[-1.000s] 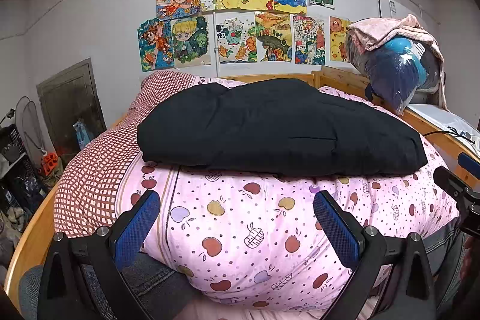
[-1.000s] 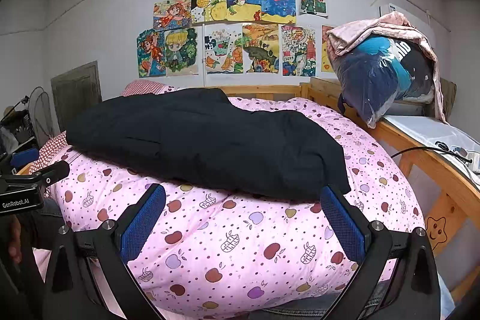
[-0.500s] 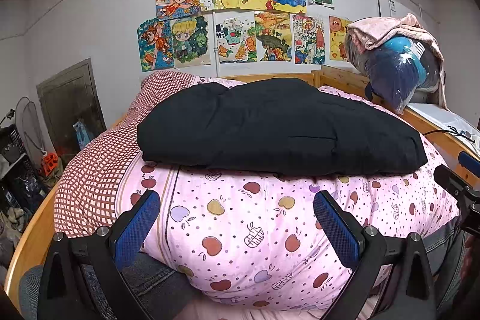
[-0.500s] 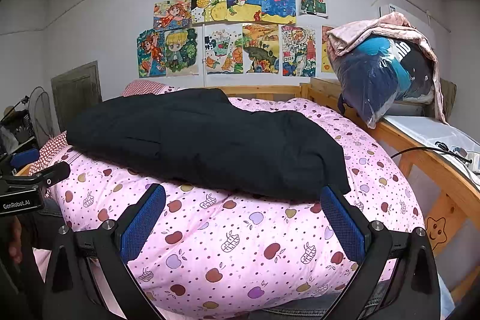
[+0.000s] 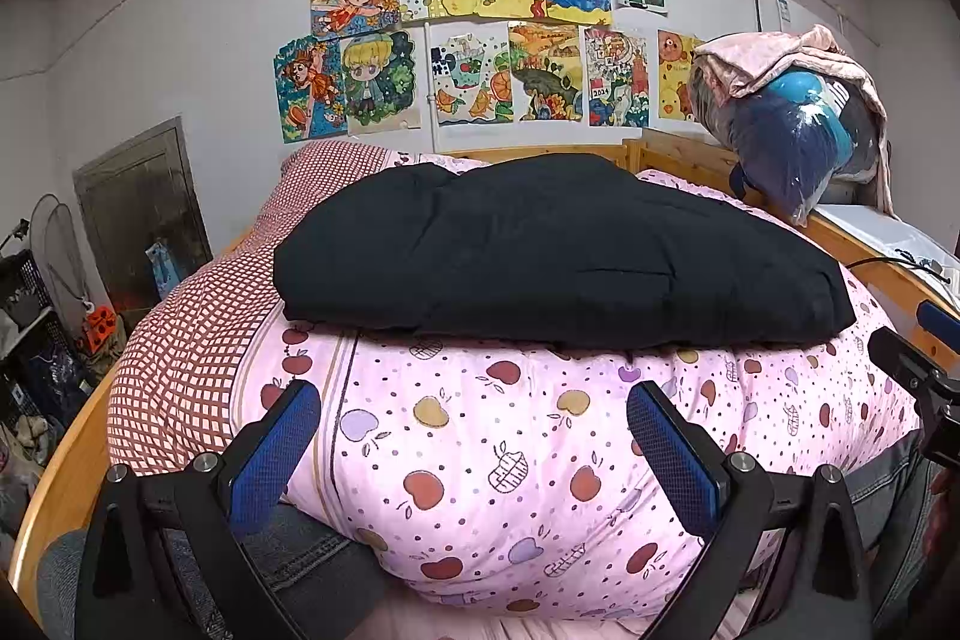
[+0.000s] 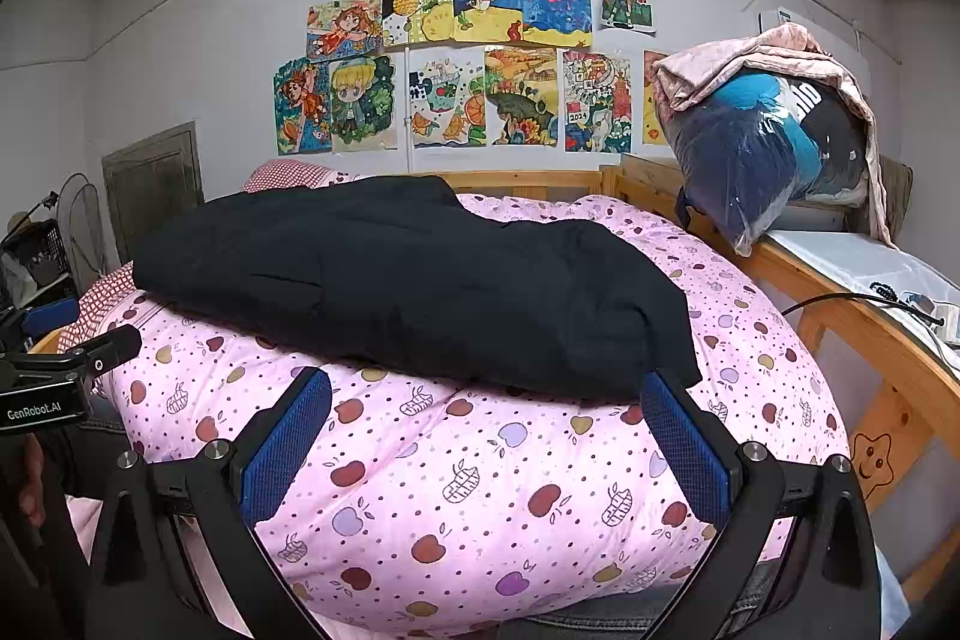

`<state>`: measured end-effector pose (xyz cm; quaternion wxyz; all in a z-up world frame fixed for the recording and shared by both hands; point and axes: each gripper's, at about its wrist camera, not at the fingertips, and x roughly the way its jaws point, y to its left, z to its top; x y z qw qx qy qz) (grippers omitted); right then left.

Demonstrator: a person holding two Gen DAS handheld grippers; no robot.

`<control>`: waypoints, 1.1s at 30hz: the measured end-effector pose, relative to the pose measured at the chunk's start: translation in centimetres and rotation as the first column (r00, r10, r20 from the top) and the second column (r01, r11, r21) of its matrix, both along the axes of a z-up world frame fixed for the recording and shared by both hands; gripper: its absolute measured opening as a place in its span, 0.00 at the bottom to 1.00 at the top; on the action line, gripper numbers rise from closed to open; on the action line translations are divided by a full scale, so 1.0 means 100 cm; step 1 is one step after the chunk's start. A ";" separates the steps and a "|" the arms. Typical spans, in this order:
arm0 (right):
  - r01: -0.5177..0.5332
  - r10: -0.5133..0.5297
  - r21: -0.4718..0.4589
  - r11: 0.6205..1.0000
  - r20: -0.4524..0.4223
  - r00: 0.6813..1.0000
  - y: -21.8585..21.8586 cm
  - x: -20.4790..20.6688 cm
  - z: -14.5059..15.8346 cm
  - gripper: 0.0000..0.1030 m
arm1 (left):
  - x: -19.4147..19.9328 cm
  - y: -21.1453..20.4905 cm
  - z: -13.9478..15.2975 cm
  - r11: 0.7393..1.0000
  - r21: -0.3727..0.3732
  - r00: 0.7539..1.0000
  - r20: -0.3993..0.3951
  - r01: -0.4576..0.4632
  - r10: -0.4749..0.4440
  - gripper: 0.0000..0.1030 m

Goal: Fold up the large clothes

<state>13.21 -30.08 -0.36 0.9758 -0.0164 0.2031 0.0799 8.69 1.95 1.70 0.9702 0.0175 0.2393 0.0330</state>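
- Left wrist view: The left tool [image 5: 474, 424] hangs low with its fingers wide apart, holding nothing. The black coat [image 5: 552, 250] lies as a thick, neat bundle on the pink quilt [image 5: 480, 436] on the bed. Its long side runs left to right.
- Right wrist view: The right tool [image 6: 486, 418] is wide apart and empty too. The coat looks folded already, or it may need one more fold; I cannot tell which.

1 black garment [image 5: 558, 250], 1 pink quilt [image 5: 510, 436], 2 hand-held grippers [image 5: 474, 436] [image 6: 486, 430].
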 end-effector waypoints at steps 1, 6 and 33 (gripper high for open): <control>0.000 0.000 0.000 1.000 0.000 1.000 0.000 0.000 0.000 0.98 | 0.000 0.000 0.000 1.000 0.000 1.000 0.000 0.000 0.000 1.00; 0.000 0.000 0.000 1.000 -0.001 1.000 0.000 0.000 0.000 0.98 | 0.000 0.000 0.000 1.000 0.000 1.000 -0.001 0.001 -0.001 1.00; 0.000 0.000 0.000 1.000 -0.003 1.000 -0.001 0.000 0.000 0.98 | -0.004 0.005 -0.001 0.999 0.031 1.000 0.009 0.017 -0.017 1.00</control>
